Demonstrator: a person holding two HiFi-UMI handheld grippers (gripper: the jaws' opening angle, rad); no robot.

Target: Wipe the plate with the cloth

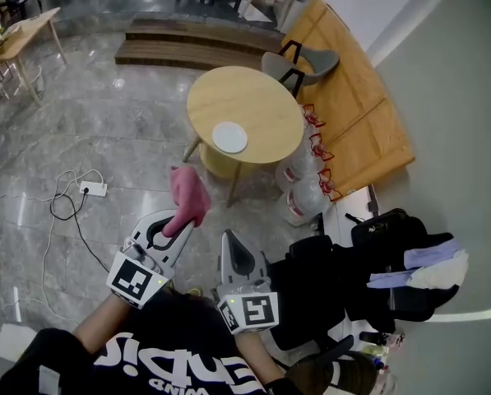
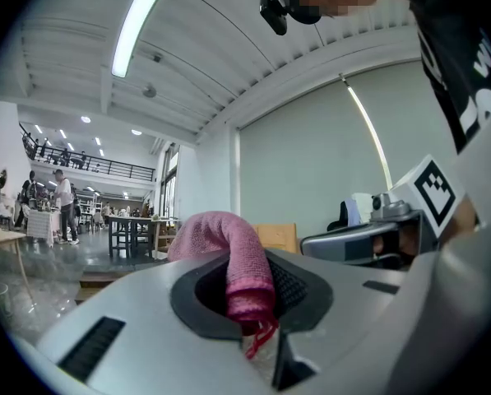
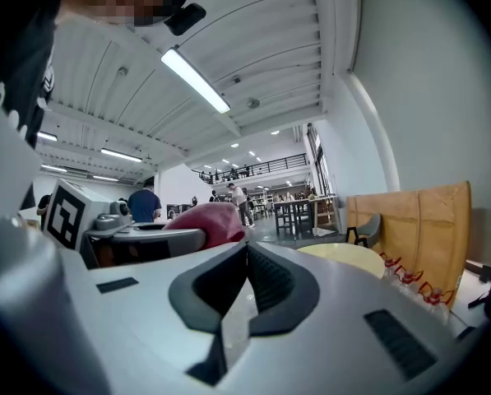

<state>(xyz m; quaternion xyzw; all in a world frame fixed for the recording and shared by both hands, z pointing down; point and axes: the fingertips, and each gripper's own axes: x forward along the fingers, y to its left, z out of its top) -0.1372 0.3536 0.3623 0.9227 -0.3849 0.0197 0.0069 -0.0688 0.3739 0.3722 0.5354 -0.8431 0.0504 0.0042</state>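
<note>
Plate [image 1: 229, 137]: small white disc, flat on the round wooden worktop [image 1: 266, 89], toward the edge nearest the person; nothing else on that surface. Judged rigid, smooth and fairly light, so it's prob. breakable if knocked off and may skid under a sideways rub. A wipe likely needs downward pressure or a steadying touch at the rim.

Cloth [image 2: 243, 270]: pink, soft, terry-like. One end is pinched btwn the jaws of the left tool [image 2: 255, 307]; the rest arches up & over past the tips. It's limp, so only the free part will mould to the plate, and the end grip leaves plenty to wipe w/.

Right tool [image 3: 243, 280]: jaws pressed together, nothing btwn them; available to brace the plate rim.

Both tools are held level, close to the person's body and well apart from the worktop, w/ bare floor btwn.

Room to move:
- Near-left side: open floor, but a cable w/ power strip [image 1: 93, 189] lies there, a trip risk.
- Right of the worktop: water bottles [image 1: 304, 189] & a leaning wooden board [image 1: 356, 109].
- Far side: a chair [image 1: 301, 62], so it's tight there.
- Plate is close to the near edge, so a stroke pulled toward the person could carry it off.
</note>
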